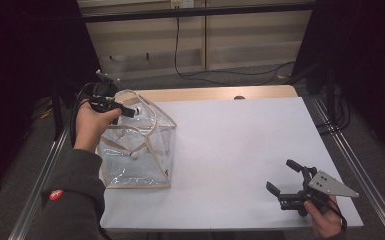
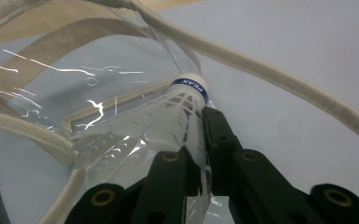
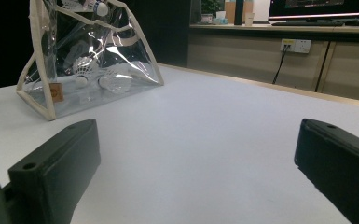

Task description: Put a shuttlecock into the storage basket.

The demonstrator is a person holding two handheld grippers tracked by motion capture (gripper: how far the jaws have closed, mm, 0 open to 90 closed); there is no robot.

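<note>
A: Left gripper view has the left claw (image 2: pixel 200 140) clamped tight on the skirt of a white shuttlecock (image 2: pixel 182 109), cork end forward with its blue band, right at the mouth of the clear bag (image 2: pixel 51 70).

B: So it's going in?

A: I'd judge so. From the high view the left claw (image 1: pixel 126 111) hangs over the top opening of the clear bag (image 1: pixel 145 165), at the left side of the desk (image 1: pixel 240 150).

B: Anything inside already?

A: Right gripper view shows two or three shuttlecocks (image 3: pixel 81 70) lying at the bottom of the bag, so part of the job looks done. This one isn't released yet.

B: And the other hand?

A: The right claw (image 1: pixel 283 178) rests near the desk's front right corner, jaws spread wide with nothing between them. No loose shuttlecocks lie on the desk.
</note>
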